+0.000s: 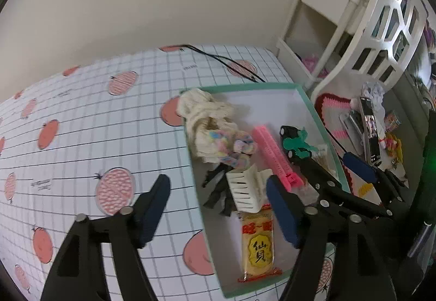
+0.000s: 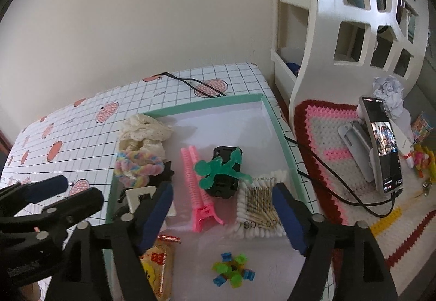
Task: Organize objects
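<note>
While both tools hang above the desk with fingers spread and nothing between them, the goods lie gathered in one green-rimmed tray (image 2: 207, 103) on the checked, peach-printed desk cover (image 1: 81, 137).

Left tool (image 1: 218, 208): spread wide, empty, over the tray's left rim. Right tool (image 2: 222, 212): spread wide, empty, over the tray's near half; also seen in the left wrist view at the tray's right edge.

Tray contents, far left corner to near side:
- cream lace cloth (image 2: 144, 132), crumpled, against the left rim.
- pastel fuzzy hair tie (image 2: 136, 169), just in front of the cloth, touching it.
- black fabric piece (image 1: 218, 186), partly under the white hair claw (image 1: 248, 189).
- pink ridged hair clip (image 2: 197, 186), lying lengthwise near the middle.
- black toy car (image 2: 224, 173) with a green cut-out figure (image 2: 218, 169) lying across it, just right of the pink clip.
- pack of cotton swabs (image 2: 260, 208), touching the car's near right side.
- yellow snack packet (image 1: 257, 243), near left corner, in front of the white claw.
- green-and-blue block toy (image 2: 233, 269), alone at the near edge.

Beside the desk, on a crocheted mat (image 2: 327, 137): phone (image 2: 384, 143) on a stand, screen lit.
</note>
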The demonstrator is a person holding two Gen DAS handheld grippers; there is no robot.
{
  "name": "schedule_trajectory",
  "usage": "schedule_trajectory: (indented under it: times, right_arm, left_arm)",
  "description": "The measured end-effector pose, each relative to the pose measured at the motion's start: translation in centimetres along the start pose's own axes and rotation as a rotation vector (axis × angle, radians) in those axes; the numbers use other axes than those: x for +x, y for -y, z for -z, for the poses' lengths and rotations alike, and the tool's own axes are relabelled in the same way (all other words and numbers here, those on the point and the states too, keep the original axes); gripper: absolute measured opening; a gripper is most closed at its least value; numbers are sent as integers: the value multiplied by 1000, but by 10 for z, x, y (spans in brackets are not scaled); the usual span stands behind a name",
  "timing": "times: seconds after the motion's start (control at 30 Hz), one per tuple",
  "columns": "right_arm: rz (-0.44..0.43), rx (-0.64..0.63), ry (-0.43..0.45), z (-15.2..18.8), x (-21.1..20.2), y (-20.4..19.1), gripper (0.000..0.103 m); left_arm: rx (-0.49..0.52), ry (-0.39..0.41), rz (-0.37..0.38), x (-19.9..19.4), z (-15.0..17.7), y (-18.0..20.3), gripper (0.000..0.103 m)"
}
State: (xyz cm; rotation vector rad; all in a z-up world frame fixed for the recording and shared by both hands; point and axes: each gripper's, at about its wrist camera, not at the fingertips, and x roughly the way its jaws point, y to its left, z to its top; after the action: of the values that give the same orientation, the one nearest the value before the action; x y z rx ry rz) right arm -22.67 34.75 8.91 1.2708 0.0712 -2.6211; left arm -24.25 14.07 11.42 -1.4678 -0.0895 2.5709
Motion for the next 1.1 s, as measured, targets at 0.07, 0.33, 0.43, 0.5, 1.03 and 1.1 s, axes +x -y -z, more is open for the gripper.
schedule_trajectory:
  times: [0.07, 0.33, 0.43, 0.5, 1.03, 1.1]
  right_arm:
    - [-2, -6, 2, 2, -5, -3, 80]
    - [-6, -13, 11, 17, -30, -18, 99]
    - [-12, -6, 17, 22, -40, -21, 102]
    - [-17, 4, 18, 26, -46, -24, 103]
    - [-41, -26, -2, 79, -93, -51, 103]
    - [-42, -30, -6, 88, -96, -53, 103]
  left_arm:
    - [-5, 22, -20, -9, 4, -3, 82]
    - [-63, 72, -66, -35, 26, -31, 99]
    - [-94, 76, -80, -46, 37, -43, 99]
    - [-116, 79, -84, -51, 44, -50, 100]
    - [-230, 86, -101, -80, 108, -75, 100]
    - [-230, 82, -104, -81, 113, -77, 100]
